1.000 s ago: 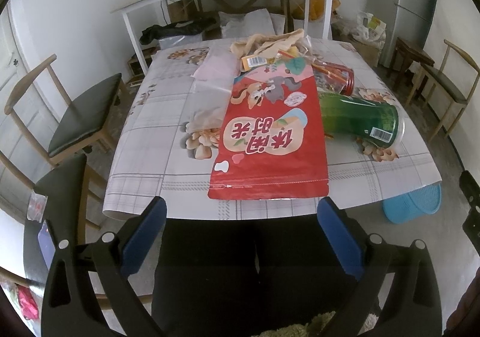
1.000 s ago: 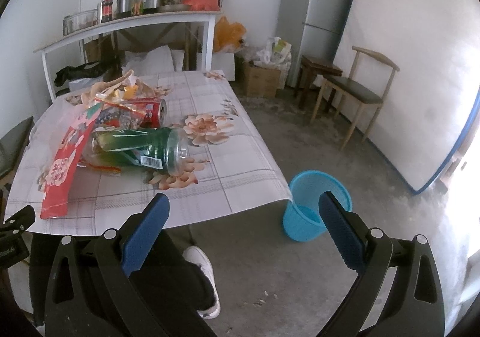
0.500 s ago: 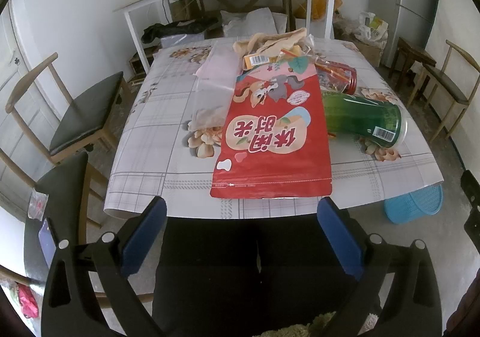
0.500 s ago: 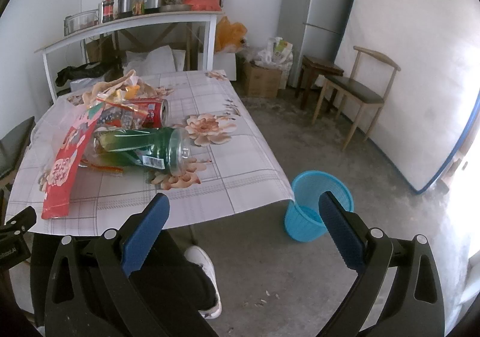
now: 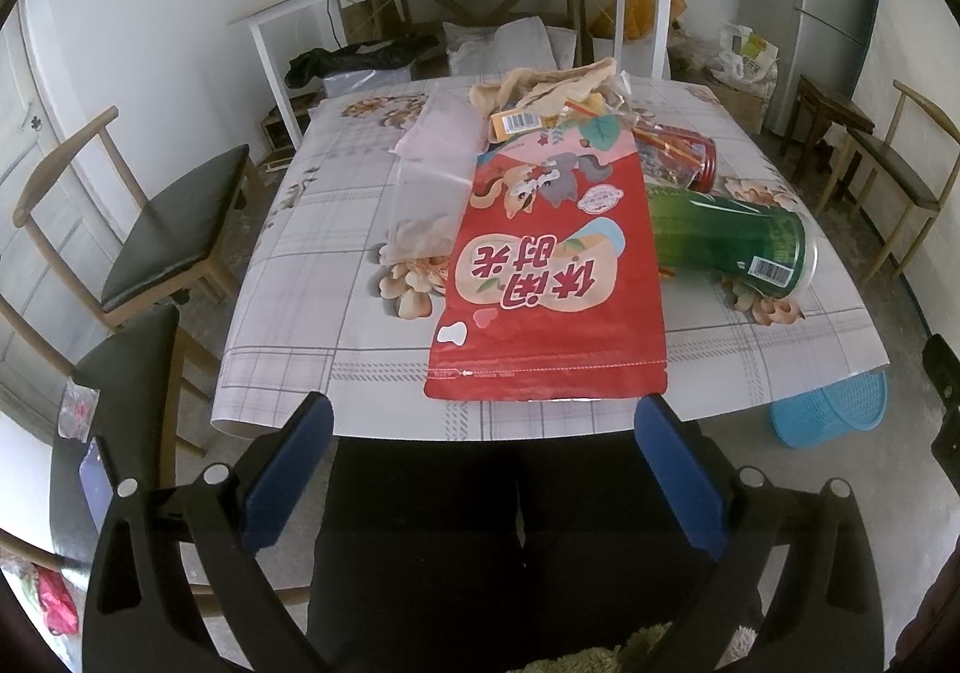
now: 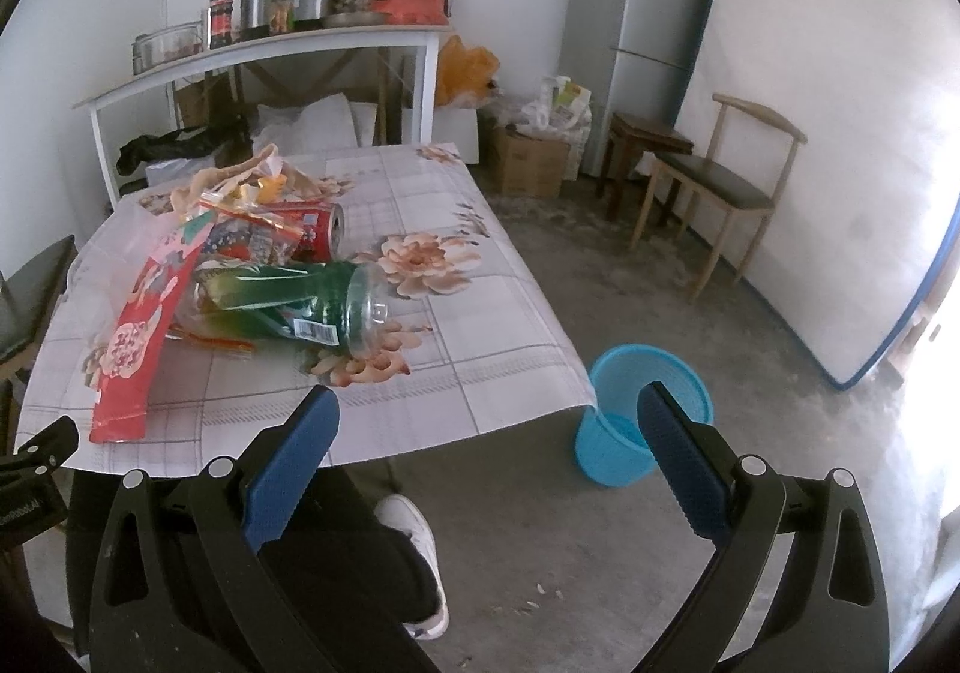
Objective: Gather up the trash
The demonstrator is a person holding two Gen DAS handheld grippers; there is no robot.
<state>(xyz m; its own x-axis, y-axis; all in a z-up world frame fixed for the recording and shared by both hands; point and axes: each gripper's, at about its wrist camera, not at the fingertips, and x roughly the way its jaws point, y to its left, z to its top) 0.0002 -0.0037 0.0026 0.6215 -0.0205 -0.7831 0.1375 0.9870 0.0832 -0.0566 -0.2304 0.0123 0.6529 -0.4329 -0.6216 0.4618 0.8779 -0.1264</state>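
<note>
Both the left gripper [image 5: 483,454] and right gripper [image 6: 489,448] are held spread and empty short of the table [image 5: 336,229]. A red snack bag [image 5: 555,277], green bottle [image 5: 729,244] and what may be a can [image 6: 315,229] are seen at twelve o'clock; the blue bin [image 6: 645,412] stands at three o'clock.

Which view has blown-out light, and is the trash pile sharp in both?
Right wrist view: daylight washes out the far right edge by the mattress; the green bottle stays sharp. Left wrist view: even light, red snack bag print crisp; fisheye bows the table edge, corners vignette black.
</note>
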